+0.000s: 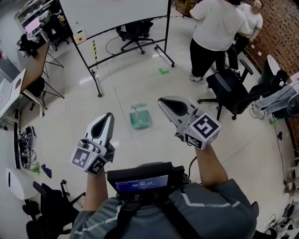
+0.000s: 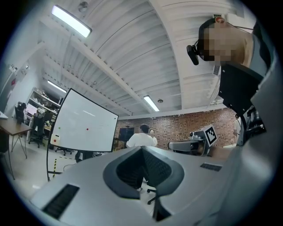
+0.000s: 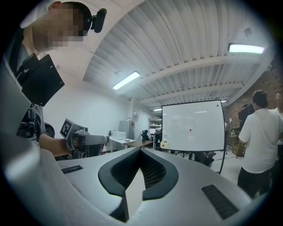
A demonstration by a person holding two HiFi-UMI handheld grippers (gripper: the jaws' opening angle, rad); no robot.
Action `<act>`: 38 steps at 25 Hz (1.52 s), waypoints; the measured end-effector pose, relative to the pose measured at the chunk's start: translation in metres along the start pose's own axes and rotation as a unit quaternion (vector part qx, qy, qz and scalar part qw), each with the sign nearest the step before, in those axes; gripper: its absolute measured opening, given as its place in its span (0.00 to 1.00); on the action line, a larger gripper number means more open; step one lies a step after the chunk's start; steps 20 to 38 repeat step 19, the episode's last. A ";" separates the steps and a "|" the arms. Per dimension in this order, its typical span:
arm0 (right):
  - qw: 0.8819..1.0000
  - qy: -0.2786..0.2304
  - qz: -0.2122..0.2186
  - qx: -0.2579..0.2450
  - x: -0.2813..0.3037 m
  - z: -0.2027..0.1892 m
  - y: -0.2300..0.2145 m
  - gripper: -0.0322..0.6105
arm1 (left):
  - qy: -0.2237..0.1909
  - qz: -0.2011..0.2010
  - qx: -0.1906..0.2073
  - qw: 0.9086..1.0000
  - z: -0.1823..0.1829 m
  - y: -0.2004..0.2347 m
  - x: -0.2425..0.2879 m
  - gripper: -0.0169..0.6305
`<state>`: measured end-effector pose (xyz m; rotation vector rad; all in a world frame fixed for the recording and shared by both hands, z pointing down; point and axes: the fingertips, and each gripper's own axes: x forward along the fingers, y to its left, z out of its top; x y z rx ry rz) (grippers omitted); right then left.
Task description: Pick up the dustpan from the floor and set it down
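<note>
**Head view.** The green dustpan (image 1: 139,117) lies on the floor at frame centre. The left gripper (image 1: 109,115) shows to its lower left and the right gripper (image 1: 161,100) to its upper right. Neither gripper touches it. What the pan's tray holds is too small to tell. A whiteboard (image 1: 114,11) stands at the upper centre, and a person in a white shirt (image 1: 216,21) at the upper right.

**Left gripper view.** The left gripper (image 2: 141,148) has its jaws closed tip to tip, with nothing between them. It points across the room toward the whiteboard (image 2: 85,121).

**Right gripper view.** The right gripper (image 3: 140,150) has its jaws fully together and grips nothing. The whiteboard (image 3: 193,126) appears right of centre.
</note>
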<state>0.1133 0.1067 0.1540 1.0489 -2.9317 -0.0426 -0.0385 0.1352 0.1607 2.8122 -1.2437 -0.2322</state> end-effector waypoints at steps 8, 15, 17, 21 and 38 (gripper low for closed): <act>1.000 -0.003 -0.003 0.005 0.004 0.017 0.004 0.07 | 0.005 0.001 -0.005 1.000 0.012 0.002 -0.006 0.06; 1.000 -0.002 -0.014 0.013 -0.009 0.002 -0.012 0.07 | 0.014 0.006 -0.011 1.000 -0.003 -0.005 0.003 0.06; 1.000 -0.003 -0.014 0.013 -0.010 0.006 -0.014 0.07 | 0.012 0.006 -0.009 1.000 0.001 -0.008 0.006 0.06; 1.000 -0.002 -0.017 0.013 -0.008 0.013 -0.013 0.07 | 0.012 0.004 -0.010 1.000 0.007 -0.008 0.007 0.06; 1.000 -0.002 -0.017 0.013 -0.008 0.013 -0.013 0.07 | 0.012 0.004 -0.010 1.000 0.007 -0.008 0.007 0.06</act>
